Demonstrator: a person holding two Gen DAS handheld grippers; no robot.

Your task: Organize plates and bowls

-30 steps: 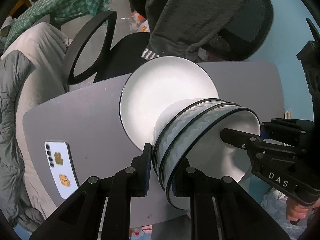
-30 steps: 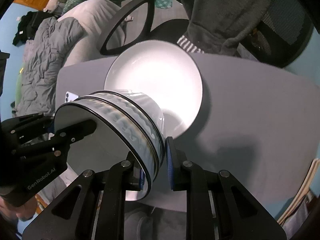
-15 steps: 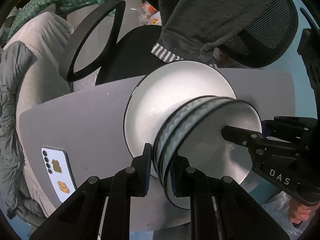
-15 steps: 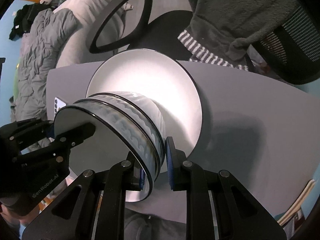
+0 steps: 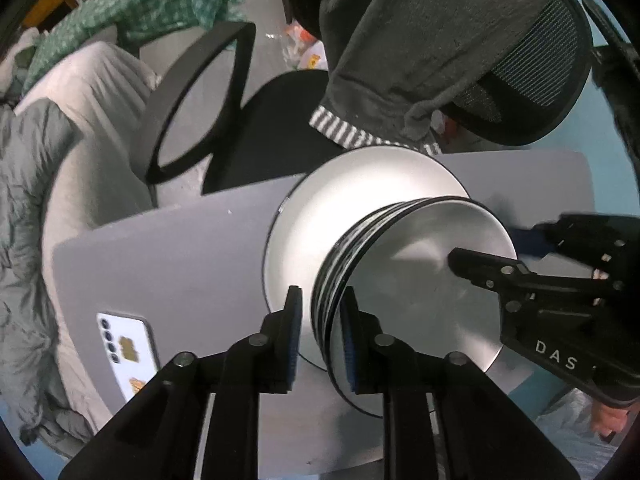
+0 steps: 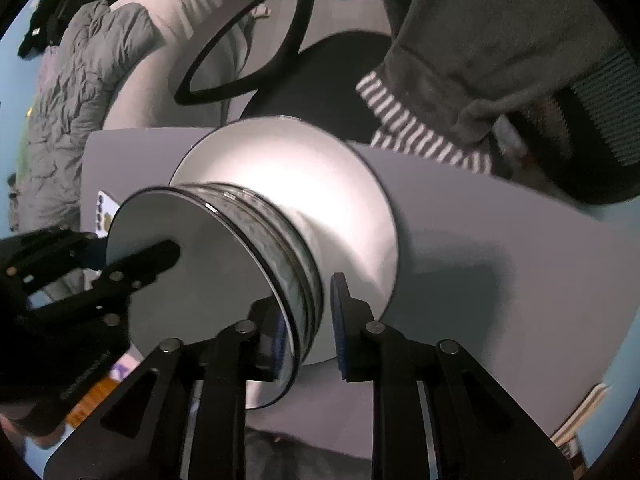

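Grey table: stacked bowls seated on white plate, frame centre. Left gripper, right gripper straddle opposite rims, jaws opening, pads clear of rim; release for nesting.

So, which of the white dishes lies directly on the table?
The large flat plate does, on the grey table. The stacked bowls stand on that plate, rims between both grippers' opening jaws.

Left gripper pointing down, jaws opening, pads clear of rim between fingers. Right gripper steeply down, opposite side, jaws opening likewise.
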